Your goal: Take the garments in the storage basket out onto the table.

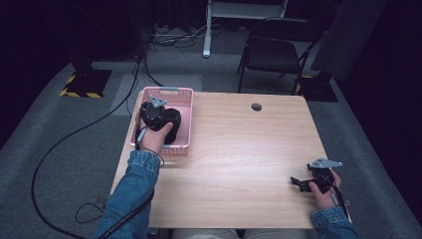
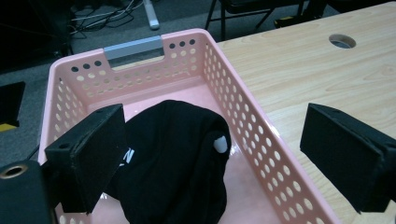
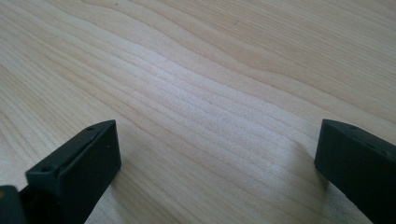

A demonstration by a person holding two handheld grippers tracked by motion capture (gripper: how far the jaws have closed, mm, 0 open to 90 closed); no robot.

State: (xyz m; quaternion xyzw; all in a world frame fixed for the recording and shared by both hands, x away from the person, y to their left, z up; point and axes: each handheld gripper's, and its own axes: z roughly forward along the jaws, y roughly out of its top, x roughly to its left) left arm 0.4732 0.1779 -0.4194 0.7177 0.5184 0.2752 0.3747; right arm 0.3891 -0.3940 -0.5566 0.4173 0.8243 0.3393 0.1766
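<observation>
A pink perforated basket (image 1: 183, 97) with a grey handle stands at the table's far left; in the left gripper view its wall (image 2: 243, 100) runs beside the wood. Inside it lies a bundled black garment (image 2: 180, 158) with a small white mark, seen from above as a dark heap (image 1: 174, 119). My left gripper (image 1: 155, 112) hovers over the basket, and in its own view (image 2: 219, 154) the jaws stand open, wide apart, clear of the cloth. My right gripper (image 1: 298, 182) rests low at the table's near right, open (image 3: 217, 163) over bare wood with nothing between the jaws.
The wooden table (image 1: 239, 149) has a round cable hole (image 1: 256, 106) at the back. Beyond it stand a dark folding chair (image 1: 271, 55) and a white desk leg (image 1: 207, 30). A black cable (image 1: 74, 134) trails over the grey carpet at left.
</observation>
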